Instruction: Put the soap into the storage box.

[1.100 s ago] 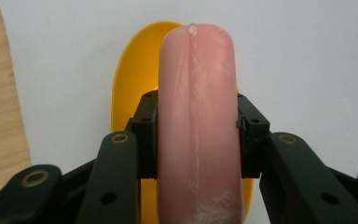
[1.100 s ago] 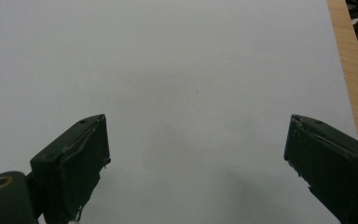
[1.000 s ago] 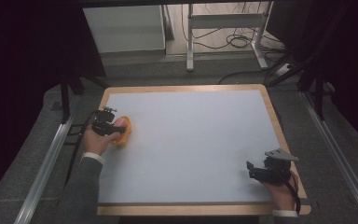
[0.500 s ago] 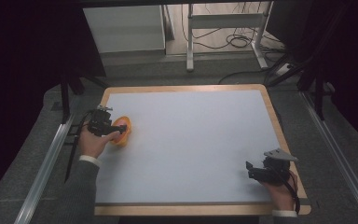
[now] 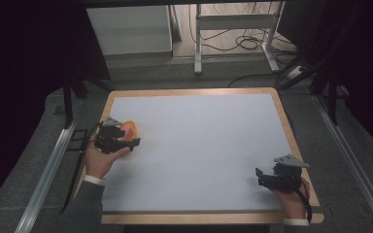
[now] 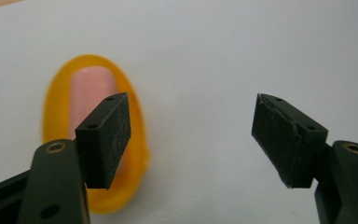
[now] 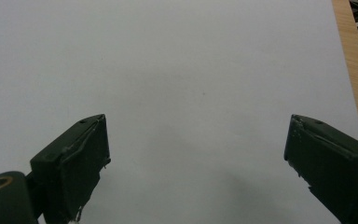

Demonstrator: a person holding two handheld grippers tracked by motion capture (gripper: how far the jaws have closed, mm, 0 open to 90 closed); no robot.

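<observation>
An orange oval dish [image 5: 130,128] with a pink piece in it lies on the white sheet near the table's left edge. In the left gripper view the dish [image 6: 93,88] sits partly behind the left jaw, outside the gap. My left gripper [image 5: 134,143] hovers just in front of the dish; its jaws have just been opening and now stand open [image 6: 191,105] with only bare sheet between them. My right gripper [image 5: 261,176] rests at the near right corner, open [image 7: 198,126] over bare white sheet.
The white sheet [image 5: 204,141] covers a board with a wooden rim [image 5: 189,91]. Metal rails [image 5: 53,160] run along both sides of the table. Beyond the far edge stand a table frame and cables [image 5: 238,43] on the floor.
The left gripper has opened and drawn back from the orange dish toward the near side, lifting a little. The dish stays on the sheet. The right gripper has not moved.
</observation>
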